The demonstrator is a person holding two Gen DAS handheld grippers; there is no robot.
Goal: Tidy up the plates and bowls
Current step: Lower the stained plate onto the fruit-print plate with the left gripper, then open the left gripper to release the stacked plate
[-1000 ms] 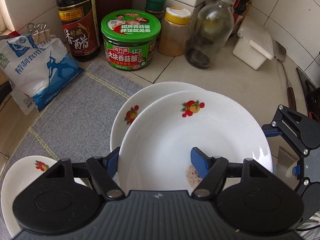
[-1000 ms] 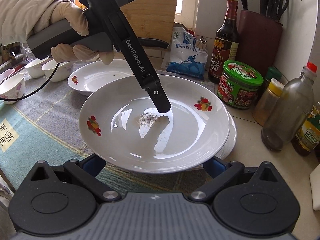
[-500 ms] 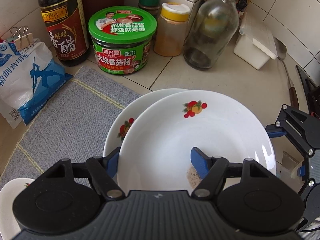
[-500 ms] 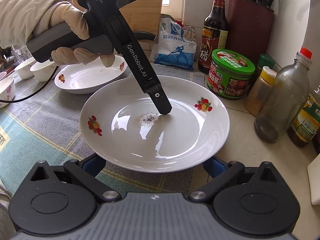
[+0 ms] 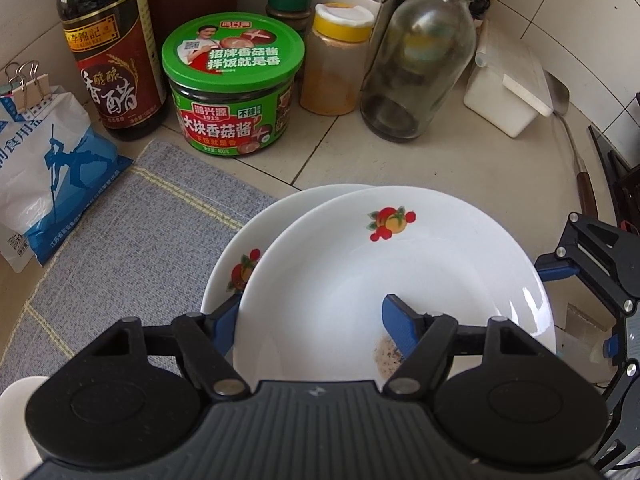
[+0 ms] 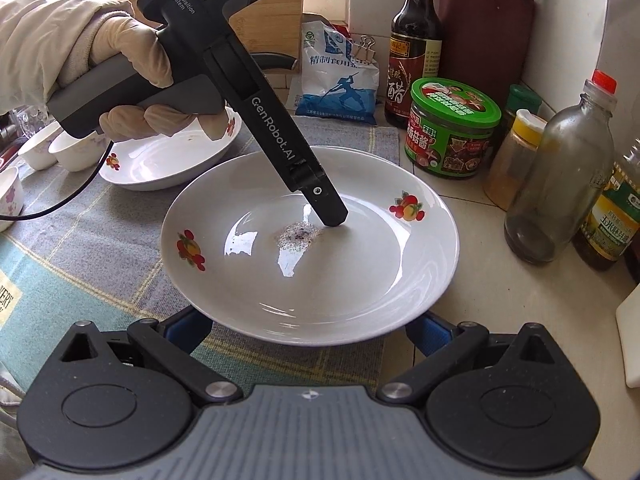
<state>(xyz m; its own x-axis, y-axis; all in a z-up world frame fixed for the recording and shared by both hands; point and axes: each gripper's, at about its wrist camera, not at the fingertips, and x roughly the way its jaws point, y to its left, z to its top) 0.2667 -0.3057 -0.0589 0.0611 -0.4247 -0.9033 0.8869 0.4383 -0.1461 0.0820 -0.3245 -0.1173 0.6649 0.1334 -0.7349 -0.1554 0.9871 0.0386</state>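
A glossy white fruit-print plate [image 6: 320,276] was pinched at its rim by the left gripper [image 5: 312,320], above a second plate [image 5: 240,264] on the woven placemat [image 5: 152,216]. The right gripper [image 6: 308,330] stood open beneath. Green-lidded mushroom sauce jar [image 5: 234,84] and glass bottle [image 5: 420,60] crowded behind.

Left gripper [image 5: 310,322], borne by a gloved hand [image 6: 132,80], pointing steeply down, jaws part-open astride a rim, one finger [image 6: 326,210] inside; right gripper [image 6: 308,330], jaws spread wide, angled downward
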